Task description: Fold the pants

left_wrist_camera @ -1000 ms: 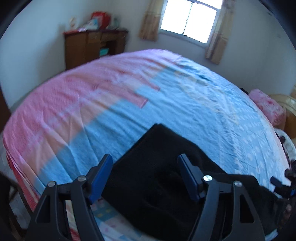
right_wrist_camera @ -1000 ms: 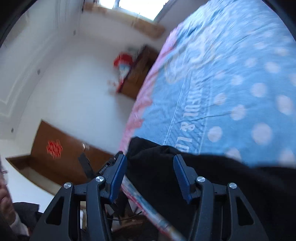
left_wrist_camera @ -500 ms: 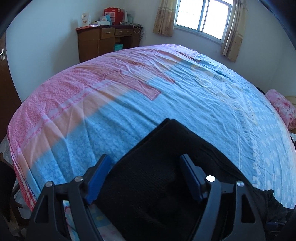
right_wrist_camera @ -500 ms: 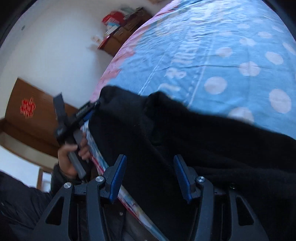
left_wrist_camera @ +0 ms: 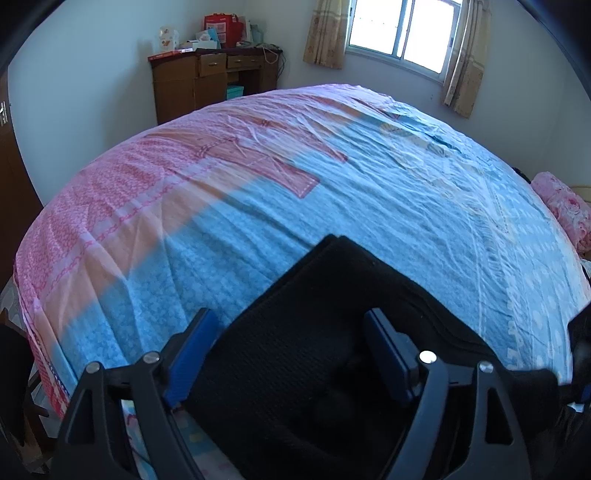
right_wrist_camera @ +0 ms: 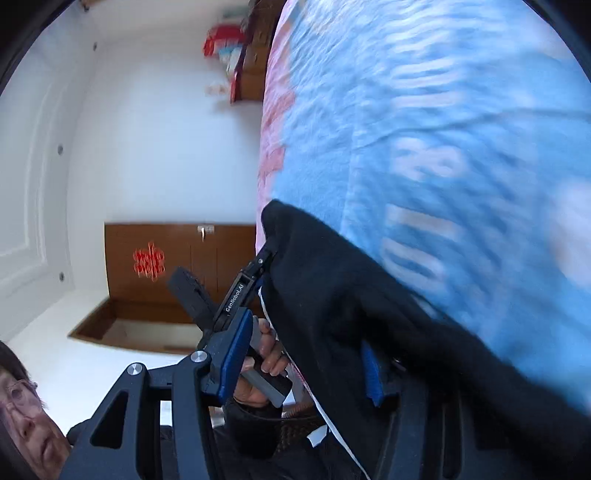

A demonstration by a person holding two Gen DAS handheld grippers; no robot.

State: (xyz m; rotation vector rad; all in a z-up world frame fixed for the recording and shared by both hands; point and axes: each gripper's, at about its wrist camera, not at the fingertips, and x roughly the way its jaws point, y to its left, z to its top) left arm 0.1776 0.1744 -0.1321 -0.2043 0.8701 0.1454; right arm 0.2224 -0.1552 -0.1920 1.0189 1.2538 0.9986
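The black pants (left_wrist_camera: 314,354) lie at the bed's (left_wrist_camera: 332,206) near edge, both the left hand-held gripper (left_wrist_camera: 291,354) and right hand-held gripper (right_wrist_camera: 303,365) spread wide around the cloth, seemingly gripping nothing, probably poised for a fold.

Pants (left_wrist_camera: 317,354) cut off (lower edge)

The pants (left_wrist_camera: 317,332) lie on the bed (left_wrist_camera: 332,199) between the left gripper (left_wrist_camera: 291,354) fingers; a desk (left_wrist_camera: 210,81) stands beyond, ahead-left, a window (left_wrist_camera: 399,33) ahead-right.
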